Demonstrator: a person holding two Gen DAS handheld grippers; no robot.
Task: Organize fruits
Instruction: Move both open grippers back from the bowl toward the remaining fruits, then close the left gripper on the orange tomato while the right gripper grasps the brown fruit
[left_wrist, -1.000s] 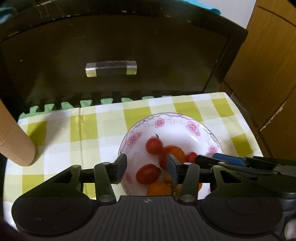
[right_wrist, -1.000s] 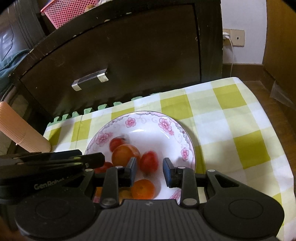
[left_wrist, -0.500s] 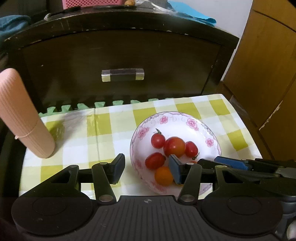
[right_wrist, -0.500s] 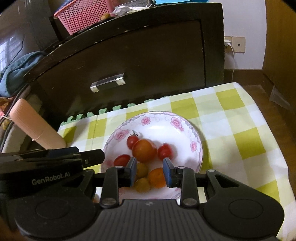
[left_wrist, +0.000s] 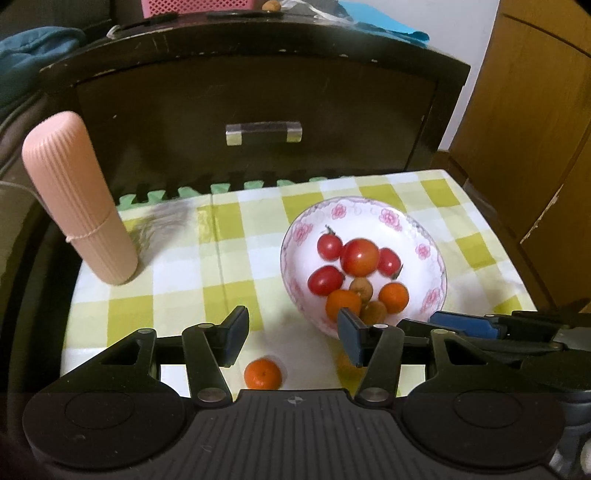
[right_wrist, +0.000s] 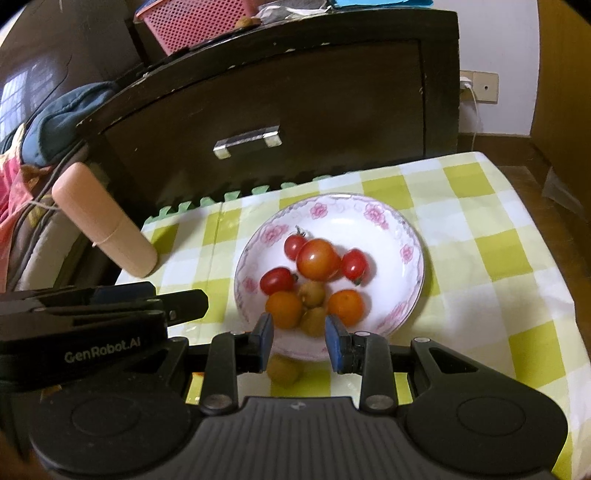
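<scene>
A white flowered bowl (left_wrist: 424, 236) (right_wrist: 406, 236) on the checked cloth holds several red tomatoes (left_wrist: 360, 256), small oranges (right_wrist: 283, 308) and brownish fruits (right_wrist: 312, 293). A loose orange (left_wrist: 263, 373) lies on the cloth in front of the bowl, between my left gripper's jaws. A yellowish-brown fruit (right_wrist: 283, 370) lies on the cloth just under the bowl's near rim, between my right gripper's jaws. My left gripper (left_wrist: 291, 338) is open and empty. My right gripper (right_wrist: 300, 341) is open and empty, above the bowl's near rim.
A pink ribbed tube (left_wrist: 77, 195) (right_wrist: 103, 221) stands at the cloth's left. A dark drawer cabinet (left_wrist: 258, 103) with a metal handle (right_wrist: 247, 142) rises behind the table. A wooden cupboard (left_wrist: 535, 122) is at the right. A pink basket (right_wrist: 199, 22) sits on the cabinet.
Both grippers have pulled back and up from the bowl. More of the cloth shows, and the loose orange and the brownish fruit in front of the bowl have come into view.
</scene>
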